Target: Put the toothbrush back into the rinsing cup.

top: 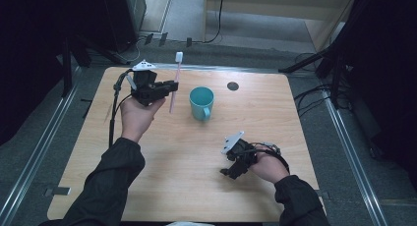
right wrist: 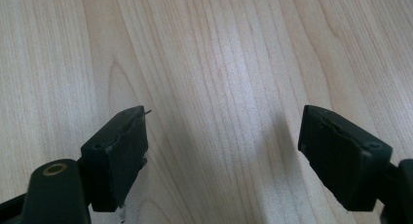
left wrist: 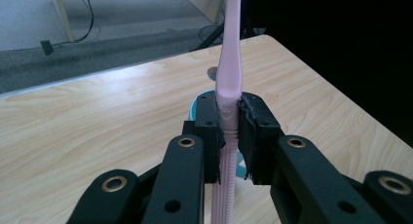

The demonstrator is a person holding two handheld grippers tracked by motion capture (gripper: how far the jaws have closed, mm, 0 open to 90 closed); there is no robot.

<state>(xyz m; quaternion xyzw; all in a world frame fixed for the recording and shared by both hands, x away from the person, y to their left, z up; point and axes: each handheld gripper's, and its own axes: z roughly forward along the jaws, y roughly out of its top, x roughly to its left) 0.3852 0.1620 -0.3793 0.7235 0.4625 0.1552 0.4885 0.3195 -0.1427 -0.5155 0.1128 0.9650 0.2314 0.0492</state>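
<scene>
A: Where is the toothbrush (top: 174,81)?

B: In the left gripper (top: 169,88), held above the table (top: 187,157) at its far left. The jaws are clamped on the pink handle, and the brush stands nearly upright with its white head at the top.

A: And from the left gripper view?

B: The handle (left wrist: 229,83) rises straight between the two black pads (left wrist: 258,131), pinched tight. A teal cup (left wrist: 202,100) peeks out behind them.

A: Where does the cup sit?

B: The cup (top: 202,102) stands upright near the table's middle, just beside the brush, handle toward the person.

A: The right gripper (top: 231,169)?

B: Low over bare wood at the near right, jaws wide apart, holding nothing.
</scene>
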